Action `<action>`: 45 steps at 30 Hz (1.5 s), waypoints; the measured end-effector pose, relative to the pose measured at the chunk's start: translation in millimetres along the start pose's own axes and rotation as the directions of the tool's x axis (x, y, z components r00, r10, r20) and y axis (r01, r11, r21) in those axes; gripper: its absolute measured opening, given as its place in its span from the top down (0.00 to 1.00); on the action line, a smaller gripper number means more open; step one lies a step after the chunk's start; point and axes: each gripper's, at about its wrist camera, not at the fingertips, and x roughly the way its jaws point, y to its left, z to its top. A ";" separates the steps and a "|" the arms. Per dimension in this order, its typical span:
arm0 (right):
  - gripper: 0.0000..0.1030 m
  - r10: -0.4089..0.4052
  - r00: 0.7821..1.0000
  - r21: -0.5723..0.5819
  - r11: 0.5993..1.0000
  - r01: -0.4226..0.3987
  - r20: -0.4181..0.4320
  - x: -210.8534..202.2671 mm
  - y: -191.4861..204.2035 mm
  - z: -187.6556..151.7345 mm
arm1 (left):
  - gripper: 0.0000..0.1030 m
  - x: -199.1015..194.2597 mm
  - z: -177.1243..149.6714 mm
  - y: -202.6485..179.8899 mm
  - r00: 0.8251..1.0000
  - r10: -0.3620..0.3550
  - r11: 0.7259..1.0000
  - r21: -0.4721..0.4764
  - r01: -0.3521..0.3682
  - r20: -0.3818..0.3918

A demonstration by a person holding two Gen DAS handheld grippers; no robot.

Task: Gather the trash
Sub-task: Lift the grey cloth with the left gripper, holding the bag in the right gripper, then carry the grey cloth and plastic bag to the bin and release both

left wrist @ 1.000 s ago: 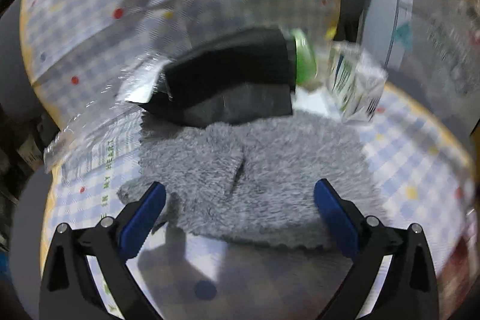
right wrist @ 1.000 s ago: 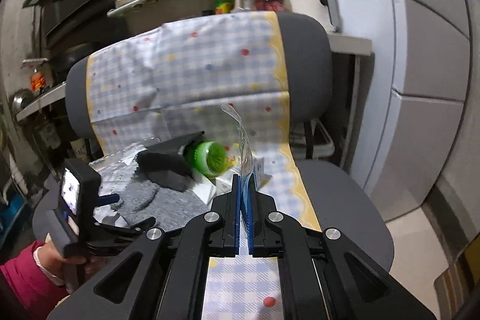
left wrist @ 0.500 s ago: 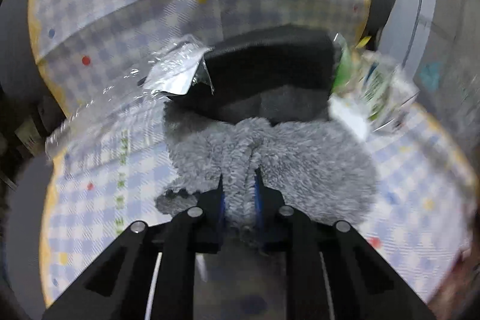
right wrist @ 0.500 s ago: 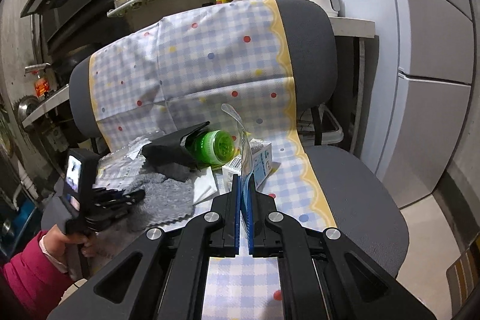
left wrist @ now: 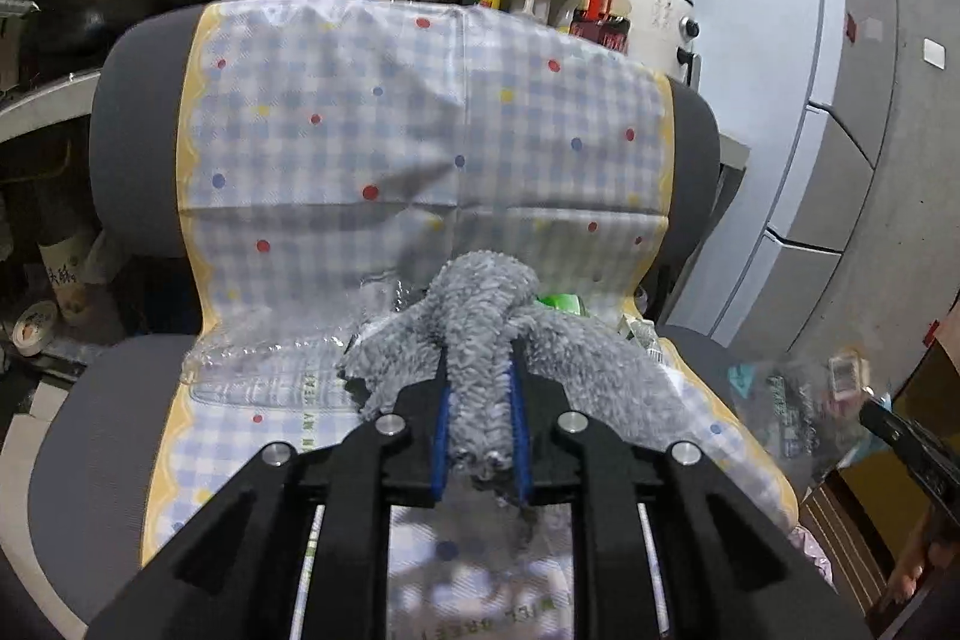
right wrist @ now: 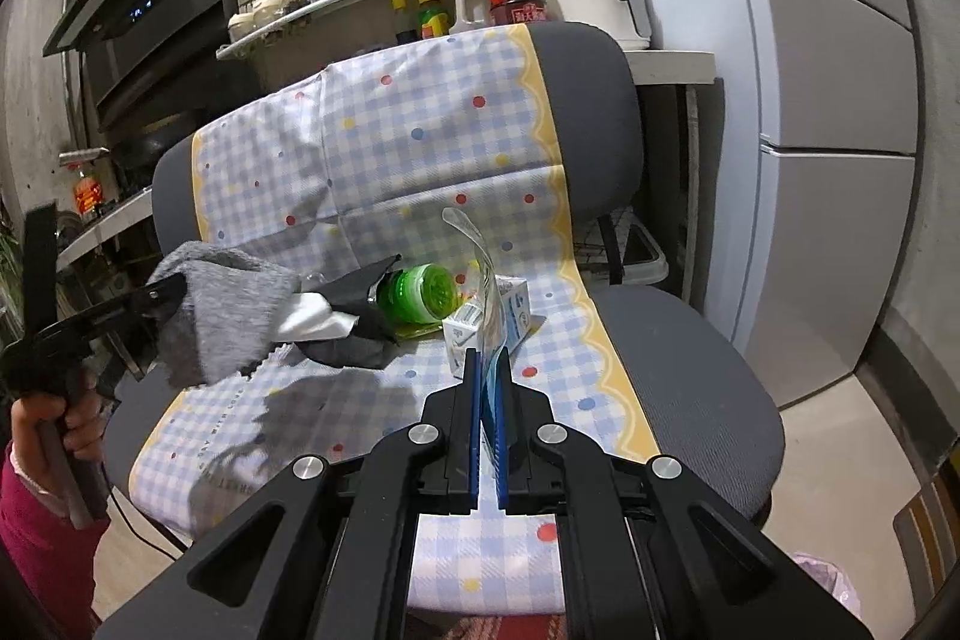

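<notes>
Aloft, grey fuzzy cloth (left wrist: 480, 316), left hand-held gripper (left wrist: 479, 388) clamped

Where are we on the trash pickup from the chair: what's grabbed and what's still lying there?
Nothing looks disposed of yet. In hand: the left gripper is shut on the grey fuzzy cloth, held clear of the seat; the right gripper is shut on a clear plastic wrapper. Left on the chair cover: the green-capped bottle, the dark cloth around it, the small carton and a clear plastic sheet.
</notes>
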 end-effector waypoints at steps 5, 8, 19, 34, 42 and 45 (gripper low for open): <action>0.96 -0.004 1.000 -0.003 1.000 0.004 -0.015 -5.5 -1.5 -10.8 | 0.75 38.1 -43.5 -20.5 0.988 0.034 0.998 0.049 -0.026 -0.152; 0.96 0.000 0.999 -0.015 1.000 -0.001 -0.040 -3.8 -0.9 -18.4 | 0.57 57.2 -79.8 -15.8 0.962 0.048 0.999 0.026 -0.043 -0.268; 0.96 0.035 0.996 -0.014 0.999 -0.037 -0.087 17.4 5.5 -27.6 | 0.47 45.7 -91.3 -9.1 0.973 0.053 0.993 0.111 -0.028 -0.226; 0.96 0.002 0.999 0.012 1.000 -0.001 -0.046 9.1 -13.3 -18.7 | 0.95 11.6 -4.1 -45.3 0.998 -0.056 0.984 0.169 0.050 0.032; 0.96 -0.029 1.000 0.035 0.999 0.030 -0.006 -10.1 -34.0 -14.2 | 0.95 -36.7 38.2 -89.1 0.969 -0.140 0.981 0.163 0.108 0.204; 0.96 -0.055 0.998 0.042 0.998 0.054 0.008 -21.8 -43.2 -15.0 | 0.95 -40.5 35.1 -111.3 0.964 -0.183 0.971 0.188 0.147 0.194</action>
